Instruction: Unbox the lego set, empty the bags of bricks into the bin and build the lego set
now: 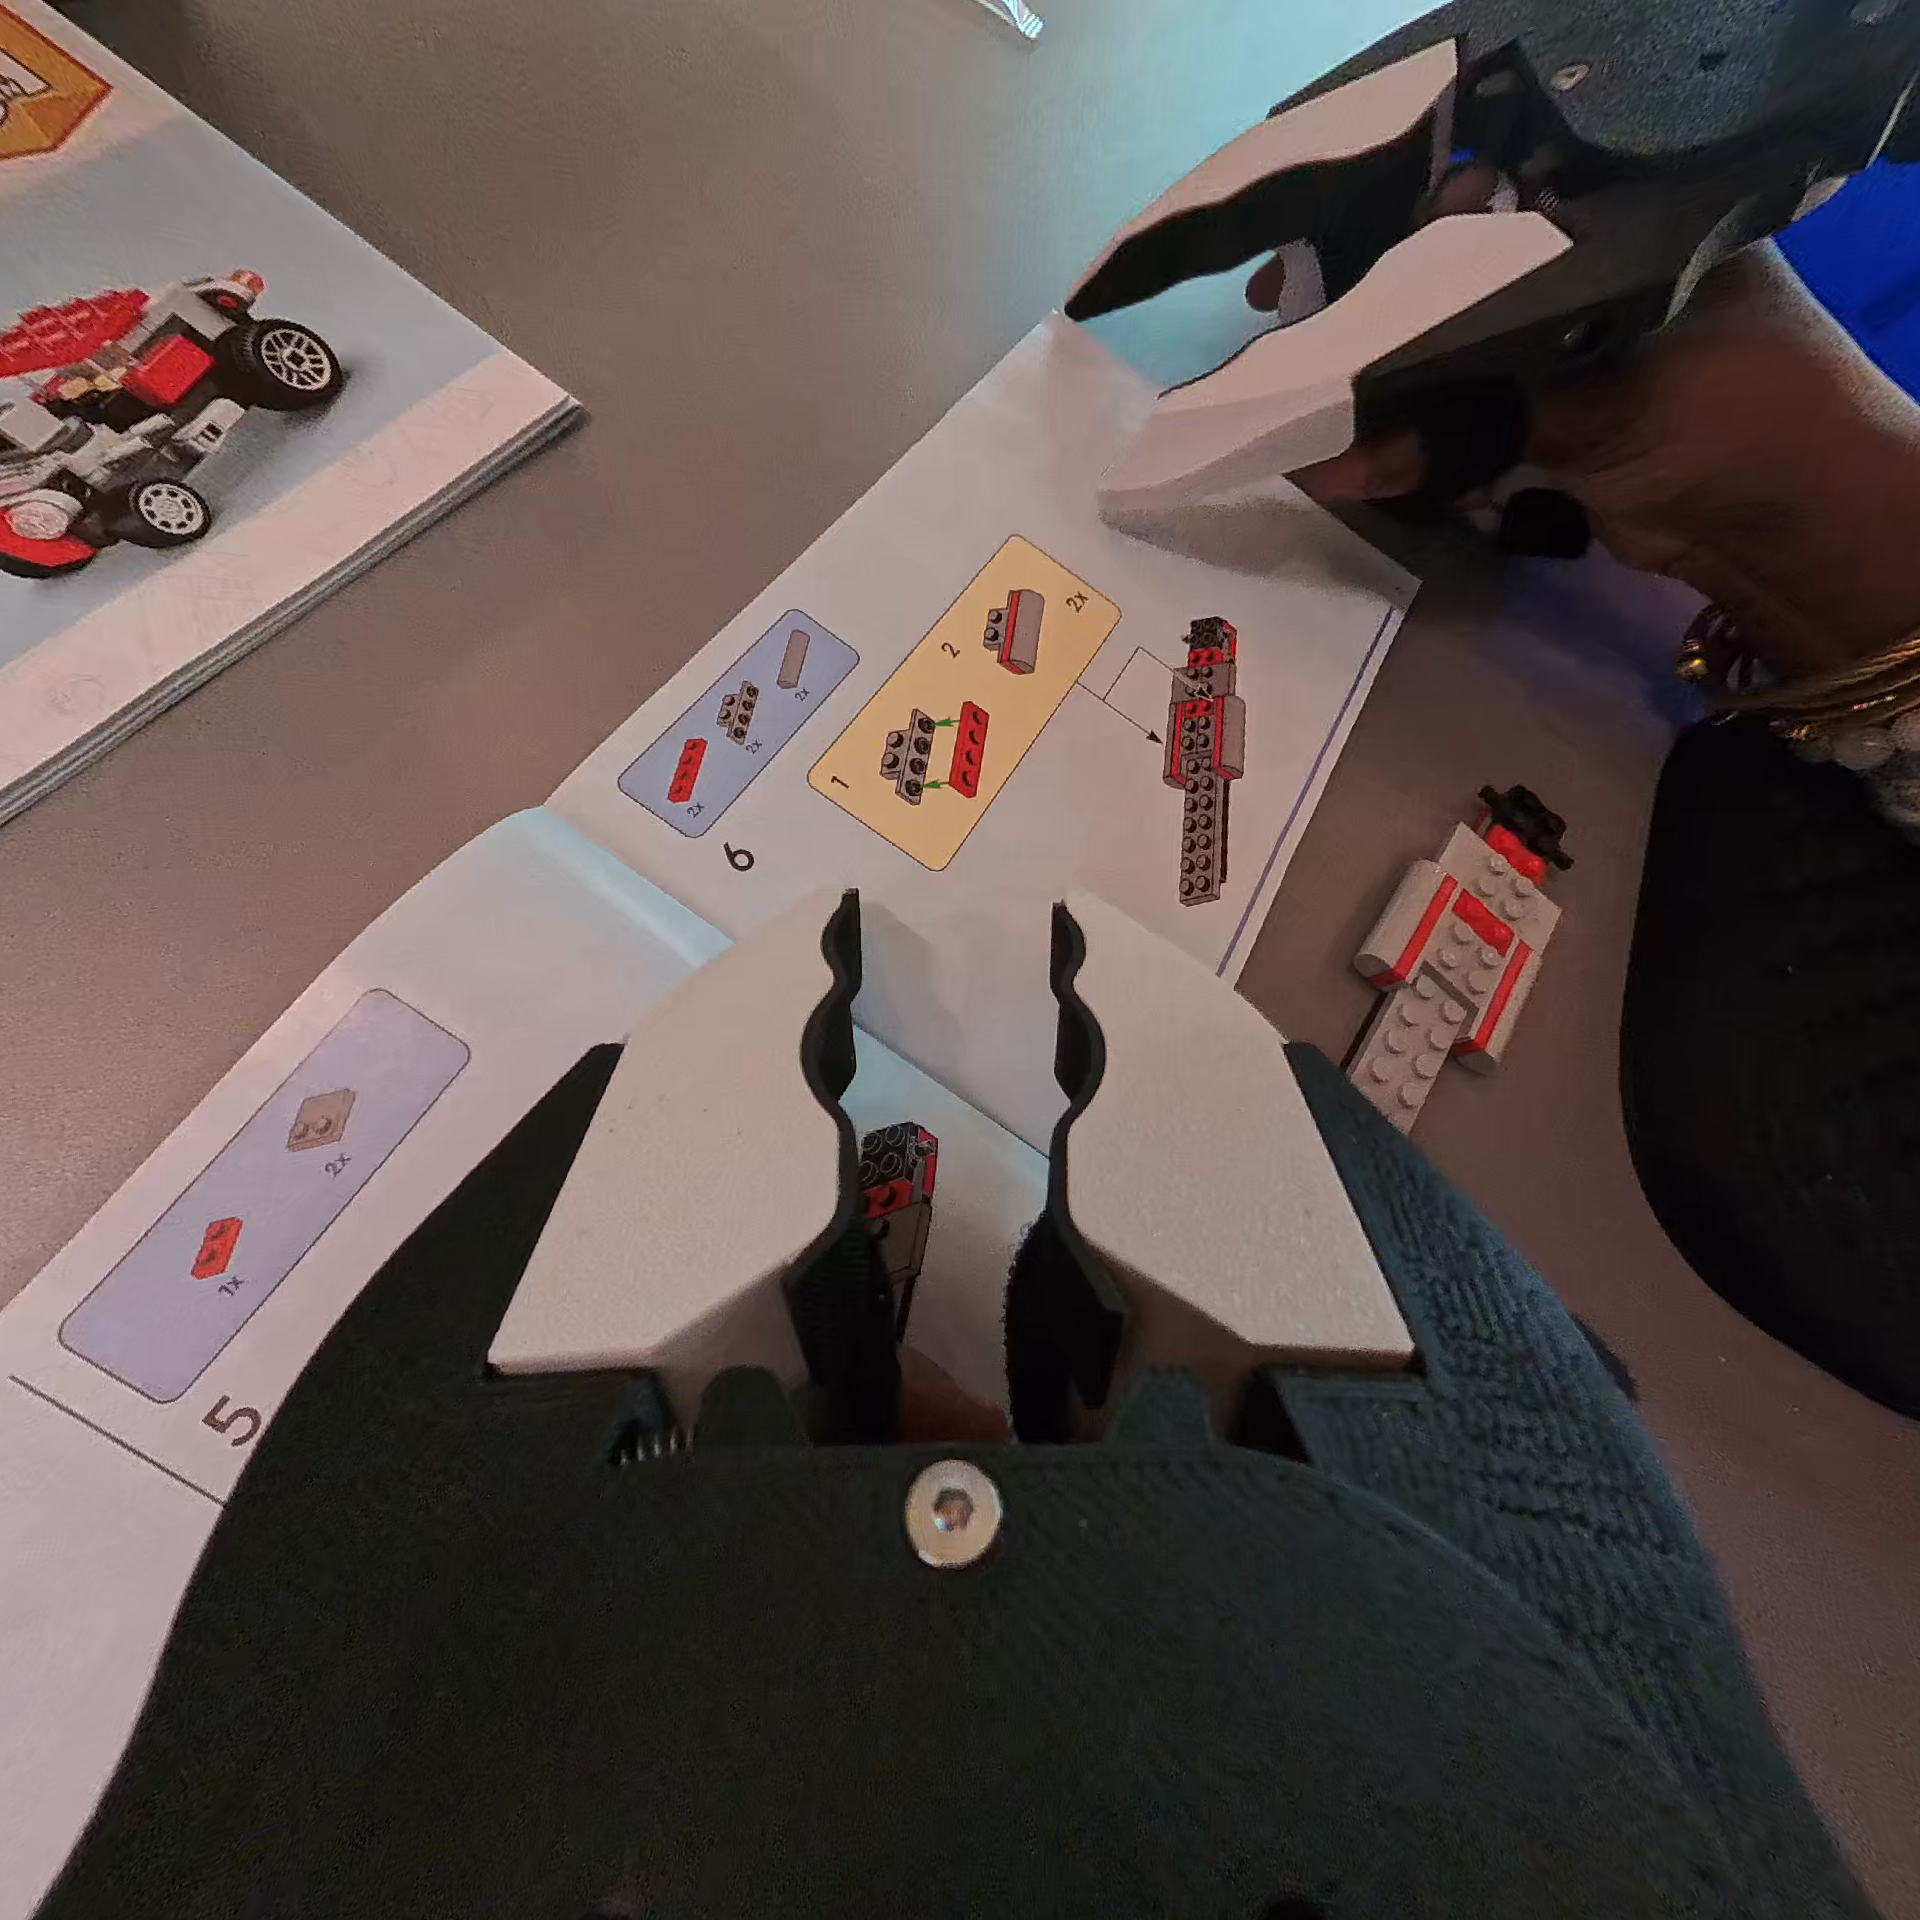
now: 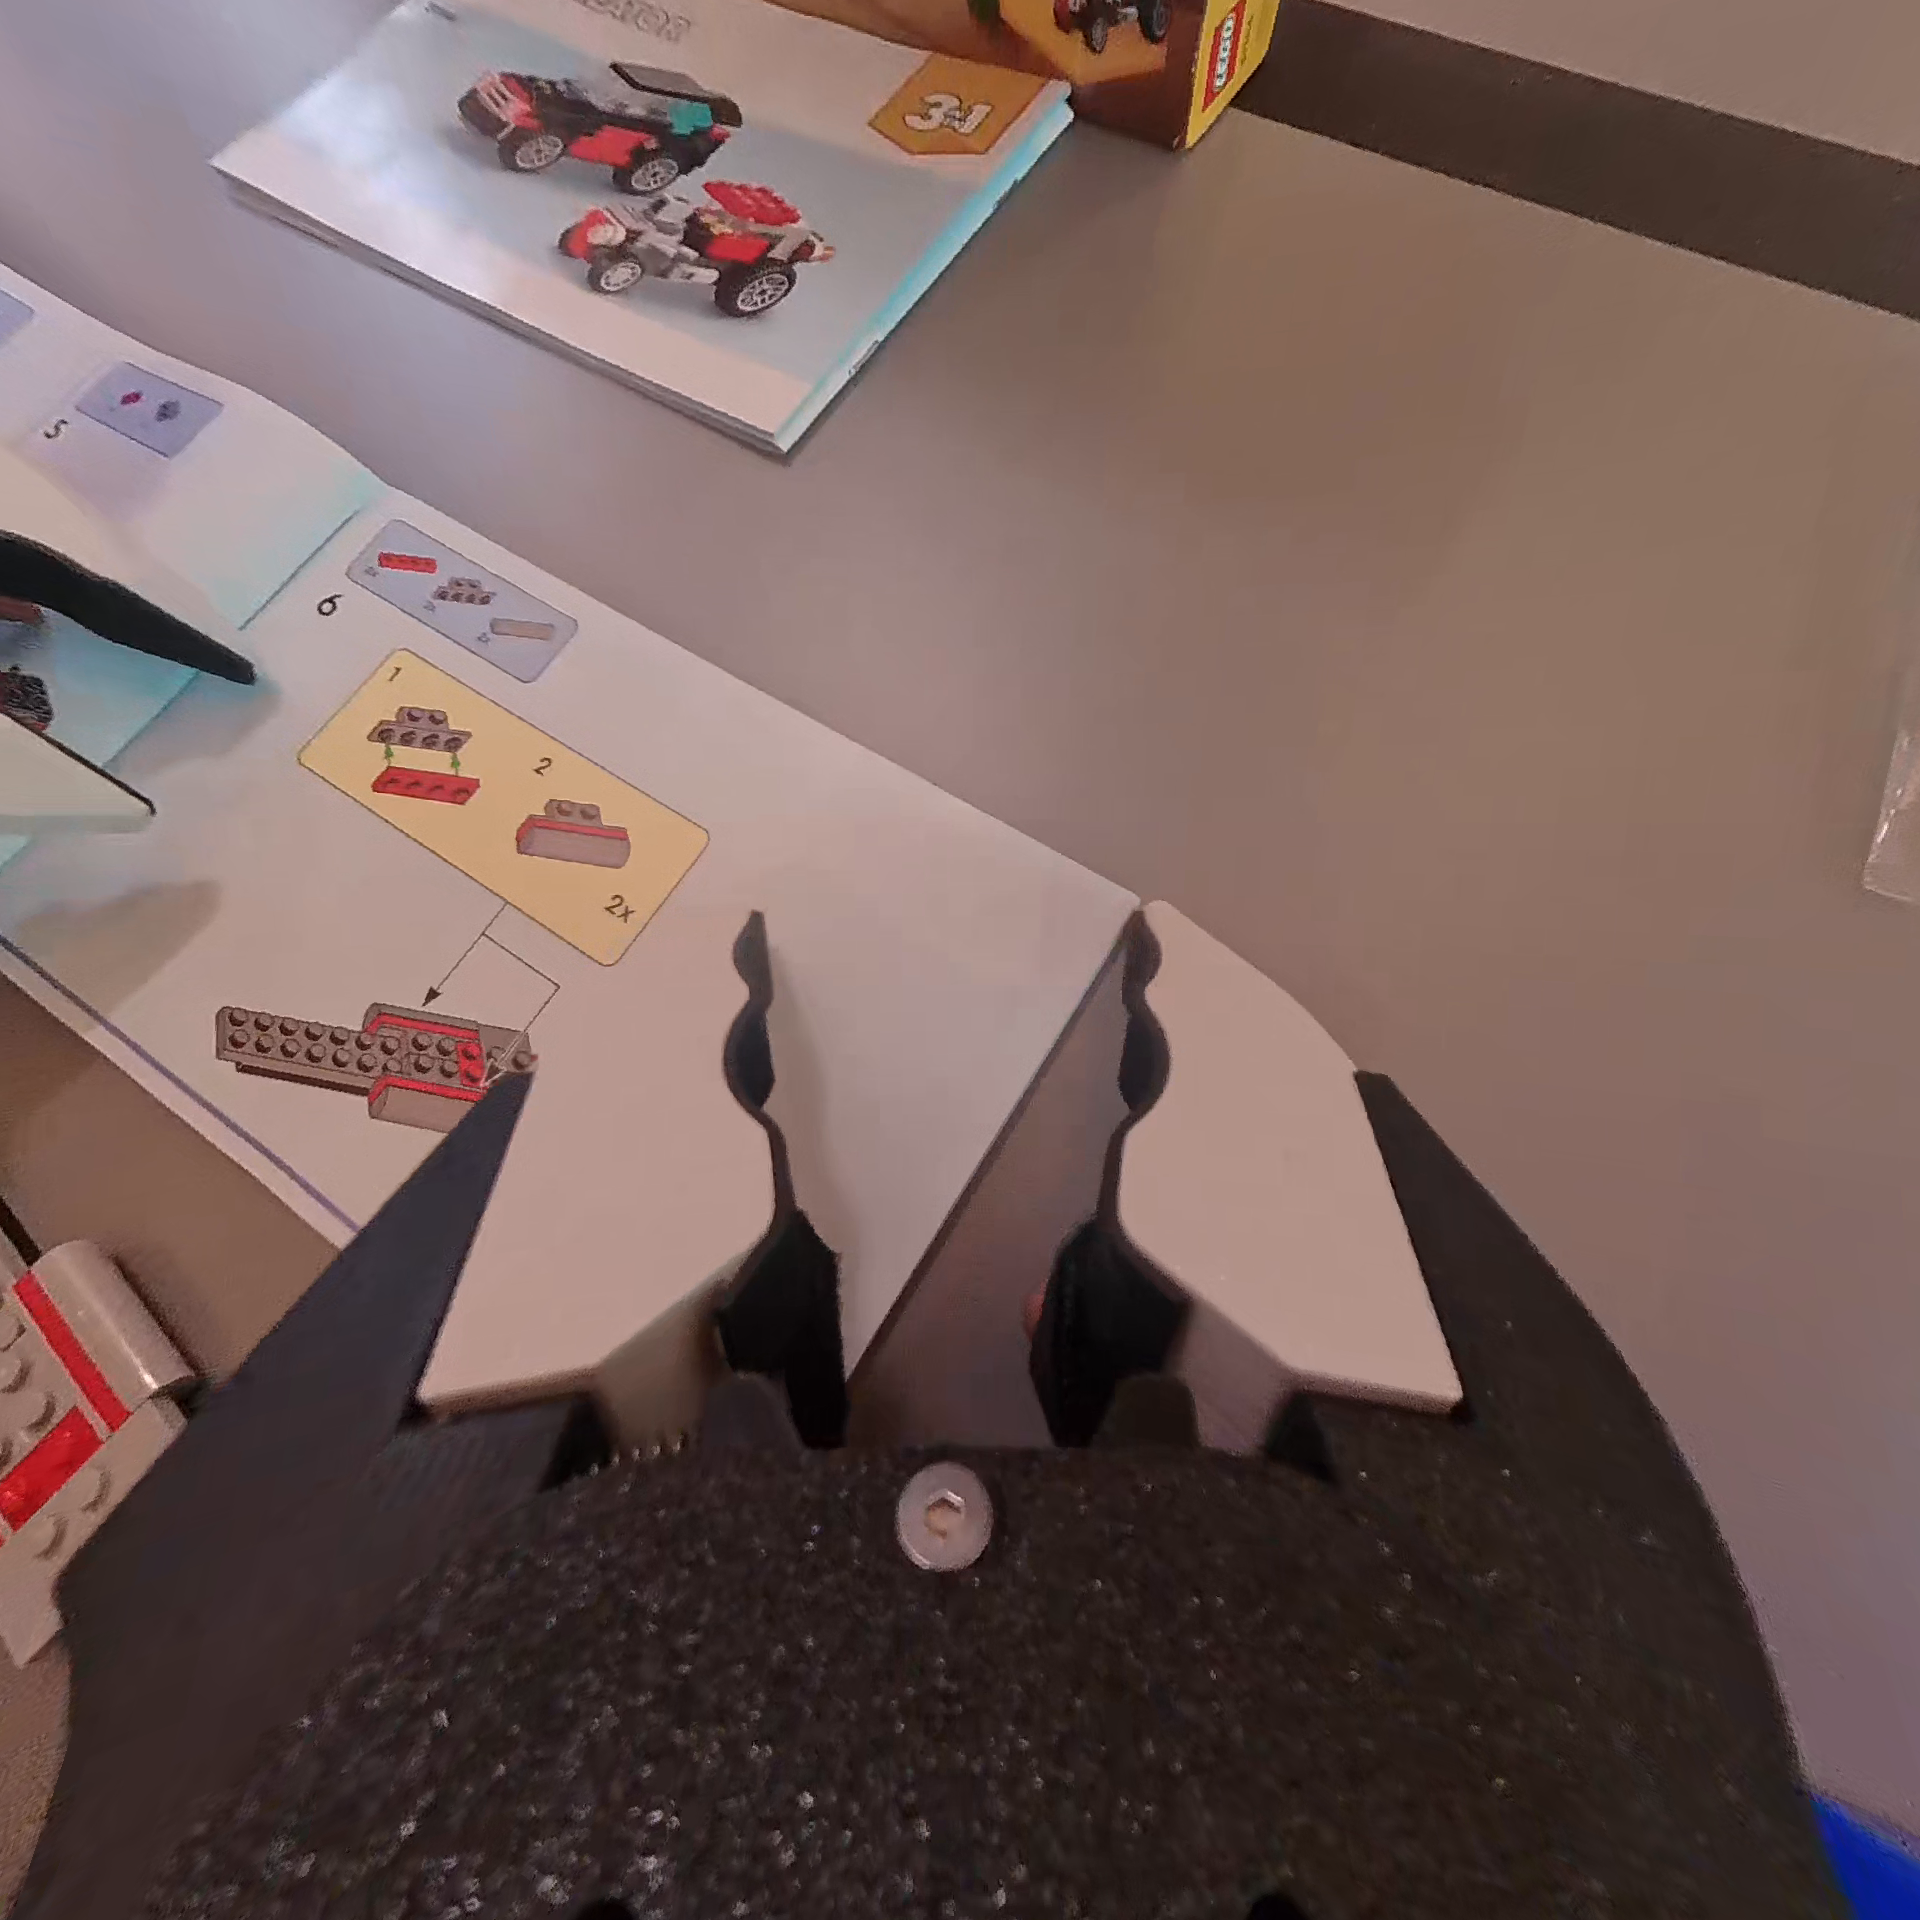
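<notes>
An open instruction booklet point(image 1: 935, 675) lies on the grey table, also seen in the right wrist view point(image 2: 790, 862). My left gripper point(image 1: 954, 914) is open and empty, hovering over the booklet's middle. My right gripper point(image 2: 945, 925) is open and empty at the booklet's far corner, with the page edge running between its fingers; in the left wrist view point(image 1: 1101, 405) one finger rests on that corner. A partly built grey and red lego model point(image 1: 1455, 956) lies on the table beside the booklet, also at the lower left of the right wrist view point(image 2: 62, 1403).
A second, closed booklet point(image 2: 644, 208) lies farther back, with the lego box point(image 2: 1174, 62) behind it by the wall. A clear plastic bag point(image 2: 1896, 821) is at the right edge. A dark object point(image 1: 1787, 1039) lies right of the model.
</notes>
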The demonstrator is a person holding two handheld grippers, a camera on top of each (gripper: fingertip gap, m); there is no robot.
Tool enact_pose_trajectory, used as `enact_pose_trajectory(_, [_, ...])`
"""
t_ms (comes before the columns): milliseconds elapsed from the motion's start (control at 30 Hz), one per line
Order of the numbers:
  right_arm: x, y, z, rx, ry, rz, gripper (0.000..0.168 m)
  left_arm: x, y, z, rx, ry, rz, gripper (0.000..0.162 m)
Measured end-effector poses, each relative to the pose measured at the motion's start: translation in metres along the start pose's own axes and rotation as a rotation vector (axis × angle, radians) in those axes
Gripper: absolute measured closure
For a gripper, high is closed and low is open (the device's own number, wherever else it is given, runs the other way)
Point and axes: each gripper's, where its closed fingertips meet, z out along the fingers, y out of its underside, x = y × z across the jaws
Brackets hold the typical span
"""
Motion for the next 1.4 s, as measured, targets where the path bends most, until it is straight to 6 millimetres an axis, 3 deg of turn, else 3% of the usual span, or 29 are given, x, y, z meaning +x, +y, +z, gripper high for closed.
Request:
enact_pose_trajectory(33, [0.0,0.0,0.0,0.003,0.011,-0.012,0.104,0.0,0.0,0.0,0.0,-0.002,0.001,0.127])
enact_pose_trajectory(300, [-0.003,-0.014,-0.013,0.133,0.09,-0.182,0.145,-0.002,-0.001,-0.001,0.014,-0.009,-0.006,0.128])
enact_pose_trajectory(467, [-0.018,-0.027,-0.024,0.244,0.044,-0.288,0.166,-0.003,-0.009,-0.004,0.07,-0.045,0.017,0.131])
enact_pose_trajectory(600, [-0.035,-0.036,-0.034,0.323,-0.002,-0.415,0.168,0.02,-0.054,-0.011,0.334,0.038,-0.064,0.134])
enact_pose_trajectory(667, [-0.048,-0.045,-0.044,0.406,-0.021,-0.51,0.168,0.035,-0.074,-0.006,0.411,0.174,-0.251,0.135])
enact_pose_trajectory(800, [-0.074,-0.054,-0.064,0.542,-0.056,-0.69,0.168,0.047,-0.096,0.004,0.52,0.493,-0.712,0.14])
enact_pose_trajectory(1067, [-0.098,-0.057,-0.076,0.63,-0.114,-0.809,0.168,0.051,-0.093,0.006,0.574,0.719,-1.048,0.143])
enact_pose_trajectory(1400, [-0.102,-0.057,-0.076,0.647,-0.135,-0.812,0.168,0.056,-0.093,0.006,0.568,0.816,-1.068,0.15])
